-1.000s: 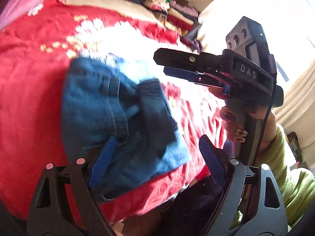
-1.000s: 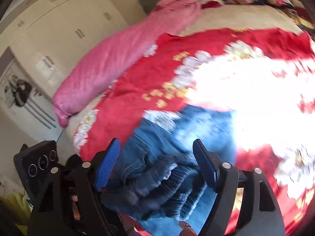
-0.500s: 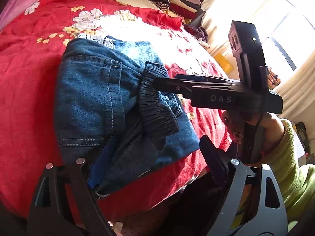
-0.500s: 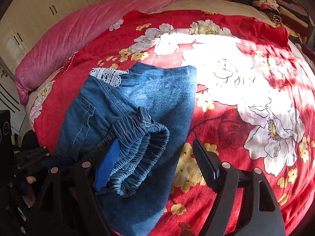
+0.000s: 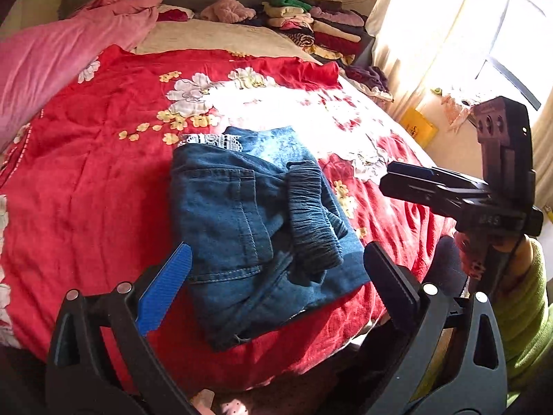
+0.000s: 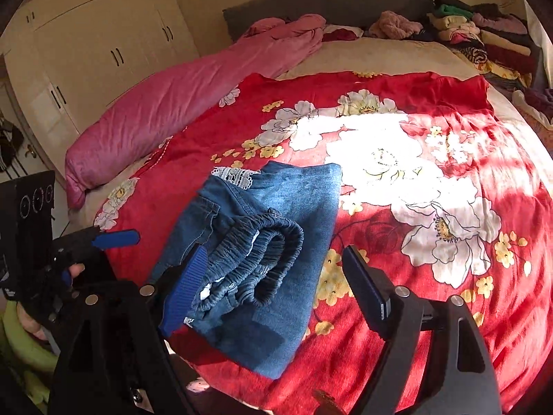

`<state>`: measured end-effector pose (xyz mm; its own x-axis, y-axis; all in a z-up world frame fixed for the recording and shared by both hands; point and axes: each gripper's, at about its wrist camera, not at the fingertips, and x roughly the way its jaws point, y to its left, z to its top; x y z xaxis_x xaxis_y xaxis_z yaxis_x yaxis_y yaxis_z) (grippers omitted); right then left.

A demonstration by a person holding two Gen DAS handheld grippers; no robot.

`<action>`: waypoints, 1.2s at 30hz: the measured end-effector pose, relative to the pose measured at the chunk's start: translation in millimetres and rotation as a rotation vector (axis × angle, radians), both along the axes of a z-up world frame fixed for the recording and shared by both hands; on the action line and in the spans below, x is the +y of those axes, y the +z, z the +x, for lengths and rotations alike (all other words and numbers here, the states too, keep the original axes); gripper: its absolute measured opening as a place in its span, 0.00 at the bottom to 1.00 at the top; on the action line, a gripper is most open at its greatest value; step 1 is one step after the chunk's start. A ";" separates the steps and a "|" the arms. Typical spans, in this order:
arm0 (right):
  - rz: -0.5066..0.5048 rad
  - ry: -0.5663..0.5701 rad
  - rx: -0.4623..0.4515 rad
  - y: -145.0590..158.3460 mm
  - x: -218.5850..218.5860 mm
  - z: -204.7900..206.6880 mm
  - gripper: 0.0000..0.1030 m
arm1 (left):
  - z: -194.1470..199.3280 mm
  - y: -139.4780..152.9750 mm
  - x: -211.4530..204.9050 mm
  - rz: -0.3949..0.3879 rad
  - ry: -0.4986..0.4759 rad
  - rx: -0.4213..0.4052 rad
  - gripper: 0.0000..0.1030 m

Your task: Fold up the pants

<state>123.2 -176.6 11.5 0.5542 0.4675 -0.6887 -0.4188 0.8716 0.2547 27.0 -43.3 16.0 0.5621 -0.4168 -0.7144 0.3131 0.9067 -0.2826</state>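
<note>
The blue denim pants (image 5: 255, 221) lie folded into a thick bundle on the red flowered blanket (image 5: 86, 190), near the bed's front edge, with the elastic waistband (image 6: 262, 249) bunched on top. My left gripper (image 5: 276, 247) hovers just in front of the bundle. Its jaws are opening wide and touch no cloth. My right gripper (image 6: 273, 249) hangs over the pants (image 6: 293, 200) from the other side, its jaws opening too, and its pads do not press the waistband. Each view shows the other gripper at its edge: the right gripper (image 5: 385, 178) and the left gripper (image 6: 117, 238).
A long pink quilt roll (image 6: 179, 103) lies along the bed's left side. Stacked folded clothes (image 5: 311, 24) fill the far right corner by the headboard. Cream wardrobe doors (image 6: 86, 45) stand at the left, a bright curtained window (image 5: 466, 27) at the right. A green sleeve (image 5: 528, 311) shows.
Both grippers have drawn back and up from the pants. The left pad that overlapped the near edge is now clear of it and its jaws stand wider. The folded pants stay put.
</note>
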 end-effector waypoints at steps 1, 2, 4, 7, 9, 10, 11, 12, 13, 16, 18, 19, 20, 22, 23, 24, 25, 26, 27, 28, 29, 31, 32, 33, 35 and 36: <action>-0.001 0.003 -0.003 0.1 0.0 -4.5 0.77 | 1.1 0.2 2.2 0.003 0.007 0.000 0.91; -0.002 0.009 -0.001 -0.7 0.5 -9.1 0.77 | 2.3 0.3 4.2 0.006 0.014 0.000 0.91; -0.008 0.022 0.002 -3.9 3.2 -16.6 0.77 | 7.8 -1.0 7.2 0.009 0.026 0.004 0.91; -0.008 0.047 0.022 -11.0 10.1 -27.5 0.77 | 15.9 -4.6 11.4 0.019 0.048 0.014 0.91; 0.006 0.071 0.043 -16.7 17.9 -34.2 0.77 | 23.8 -8.4 14.6 0.021 0.058 0.020 0.91; 0.016 0.090 0.061 -20.7 23.5 -37.0 0.77 | 28.8 -9.7 16.3 0.028 0.069 0.019 0.91; 0.024 0.115 0.081 -25.0 30.5 -39.9 0.77 | 35.2 -11.7 19.0 0.037 0.084 0.020 0.91; 0.029 0.136 0.096 -28.6 38.1 -42.8 0.77 | 42.4 -13.8 22.4 0.043 0.102 0.024 0.91; 0.031 0.153 0.110 -32.2 46.2 -45.4 0.77 | 49.1 -15.6 26.0 0.045 0.123 0.030 0.91; 0.029 0.167 0.154 -41.5 65.5 -44.5 0.77 | 68.3 -21.5 34.3 0.033 0.146 0.051 0.74; 0.037 0.163 0.176 -45.4 75.3 -40.3 0.77 | 78.7 -26.1 32.9 0.036 0.132 0.067 0.53; 0.039 0.157 0.187 -47.0 79.7 -37.6 0.77 | 82.1 -28.1 30.9 0.038 0.122 0.070 0.46; 0.046 0.145 0.194 -48.0 82.9 -34.7 0.77 | 84.5 -30.3 28.4 0.044 0.114 0.073 0.42; 0.053 0.100 0.211 -51.1 88.2 -27.9 0.77 | 89.2 -35.3 22.3 0.060 0.104 0.077 0.42; 0.061 0.078 0.226 -53.8 90.4 -23.5 0.77 | 91.1 -38.4 19.6 0.068 0.103 0.082 0.42; 0.069 0.057 0.243 -56.8 92.5 -18.6 0.77 | 92.8 -41.6 17.1 0.073 0.101 0.086 0.42; 0.076 0.046 0.252 -58.9 94.1 -14.5 0.77 | 93.9 -44.1 15.5 0.078 0.101 0.088 0.42; 0.081 0.044 0.253 -60.8 95.9 -9.7 0.77 | 94.6 -46.1 14.5 0.083 0.104 0.089 0.42; 0.084 0.042 0.253 -64.0 98.2 -5.7 0.74 | 94.9 -47.4 14.3 0.084 0.106 0.087 0.42; 0.077 0.034 0.257 -68.3 98.3 -3.2 0.66 | 94.8 -48.3 14.0 0.086 0.108 0.086 0.43; 0.062 0.032 0.260 -72.3 98.5 -0.8 0.39 | 95.0 -48.7 14.5 0.087 0.109 0.086 0.43; 0.052 0.038 0.251 -74.5 95.2 -1.7 0.18 | 95.4 -49.3 15.4 0.087 0.111 0.086 0.45; 0.069 0.036 0.248 -73.0 90.7 -3.9 0.17 | 95.5 -49.5 16.1 0.086 0.111 0.086 0.45; 0.079 0.036 0.242 -70.0 86.0 -7.3 0.16 | 95.9 -49.3 15.9 0.086 0.111 0.086 0.46; 0.075 0.040 0.227 -66.2 77.3 -16.6 0.13 | 96.0 -49.5 16.1 0.084 0.112 0.084 0.47; 0.076 0.040 0.224 -65.3 72.8 -20.3 0.12 | 95.9 -49.6 16.2 0.084 0.112 0.082 0.48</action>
<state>102.9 -103.8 -53.8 0.3714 0.5412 -0.7544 -0.3788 0.8302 0.4090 123.0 -27.1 -33.6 0.5400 -0.2919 -0.7894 0.1880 0.9561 -0.2250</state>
